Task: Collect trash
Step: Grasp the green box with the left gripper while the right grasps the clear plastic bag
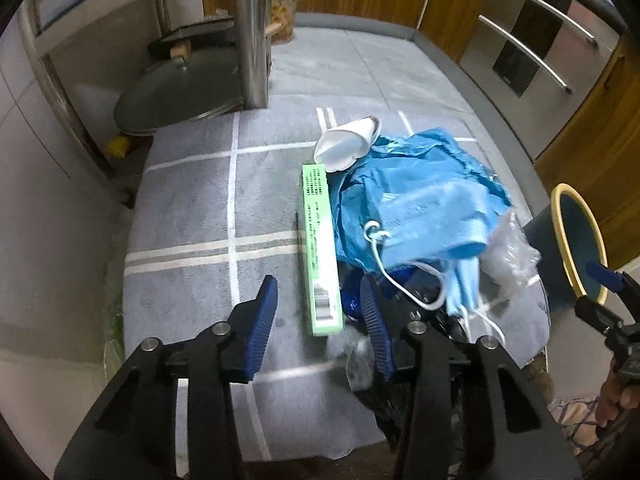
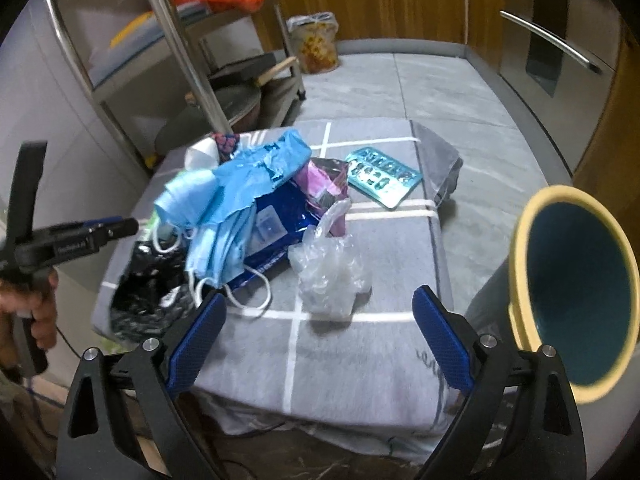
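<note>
Several pieces of trash lie heaped on a grey cloth (image 2: 360, 360) with white grid lines, draped over a low surface whose make I cannot see. From my left tool (image 1: 320, 312), jaws released and spread wide, I look along a long green carton (image 1: 320, 248) lying flat between the ribbed blue pads (image 1: 264, 312); I cannot tell whether either pad touches it. Its printed text is too small to read. Beside it to the right sits crumpled blue plastic sheeting (image 1: 420, 168), with a pale blue face mask (image 1: 432, 216) on top and white ear loops trailing down. A squashed white paper cup (image 1: 344, 148) lies at the carton's far end. A black glossy bag (image 1: 400, 396) is mostly hidden under my right finger.

My right tool (image 2: 320, 340) is also released, gripping nothing, its jaws wide apart above bare cloth. Just ahead lies a crinkled clear plastic bag (image 2: 328, 276), translucent and limp. Behind it are a dark blue glossy pouch (image 2: 276, 216), partly buried under masks, a purple wrapper (image 2: 324, 180), and a teal foil blister pack (image 2: 380, 176) lying flat and apart from the heap. A grey pouch (image 2: 440, 160) hangs over the far corner. At the right stands a bin (image 2: 576, 280), cream rim and teal inside, tilted toward me by the lens and blurred, its lower edge cut off behind my finger. A steel rack (image 2: 172, 40) stands behind, its shelf contents indistinct.
</note>
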`<state>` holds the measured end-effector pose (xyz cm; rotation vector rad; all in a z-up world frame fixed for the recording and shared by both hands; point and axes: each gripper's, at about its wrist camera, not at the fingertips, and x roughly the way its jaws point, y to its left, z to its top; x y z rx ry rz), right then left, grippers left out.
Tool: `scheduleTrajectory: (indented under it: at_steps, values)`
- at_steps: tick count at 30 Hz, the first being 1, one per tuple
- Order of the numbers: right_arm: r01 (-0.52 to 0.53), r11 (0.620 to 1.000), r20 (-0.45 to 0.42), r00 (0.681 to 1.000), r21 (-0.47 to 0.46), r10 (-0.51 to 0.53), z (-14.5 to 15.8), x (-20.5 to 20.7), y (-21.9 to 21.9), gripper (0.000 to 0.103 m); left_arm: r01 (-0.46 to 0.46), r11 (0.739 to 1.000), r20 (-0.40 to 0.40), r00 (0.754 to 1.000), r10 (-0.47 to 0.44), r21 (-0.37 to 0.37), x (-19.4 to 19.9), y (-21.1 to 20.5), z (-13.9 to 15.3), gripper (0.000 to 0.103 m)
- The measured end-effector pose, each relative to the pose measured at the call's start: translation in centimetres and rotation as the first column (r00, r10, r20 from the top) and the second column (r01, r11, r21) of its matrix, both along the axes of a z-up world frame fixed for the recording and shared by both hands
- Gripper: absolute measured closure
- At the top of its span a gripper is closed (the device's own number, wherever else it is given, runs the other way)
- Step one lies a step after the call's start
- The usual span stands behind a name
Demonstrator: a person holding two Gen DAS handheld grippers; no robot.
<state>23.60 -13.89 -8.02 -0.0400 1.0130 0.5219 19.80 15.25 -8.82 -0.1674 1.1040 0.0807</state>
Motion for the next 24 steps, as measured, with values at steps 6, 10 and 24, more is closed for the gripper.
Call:
scheduleTrajectory:
  at_steps: [6,10,24]
  values:
    - [-0.004,0.999,-0.018,1.000,-0.041,0.003,-2.2,2.3,1.6,0.011,0.000,1.000,-0.038,0.999,-0.002,-0.029,2.5,0.2,-1.9,0.064]
    - [-0.015,0.998,-0.027,1.000,-0.059,0.013,-3.2,3.1,2.7,0.012,0.002,0.999,-0.066,0.998,-0.005,-0.052,3.4,0.3,-3.3,0.068]
    - [-0.027,0.997,-0.090,0.996,-0.068,0.021,-5.7,4.8,3.8,0.057,-0.037,0.989,-0.123,0.992,0.019,-0.142,3.8,2.2,-5.7,0.086]
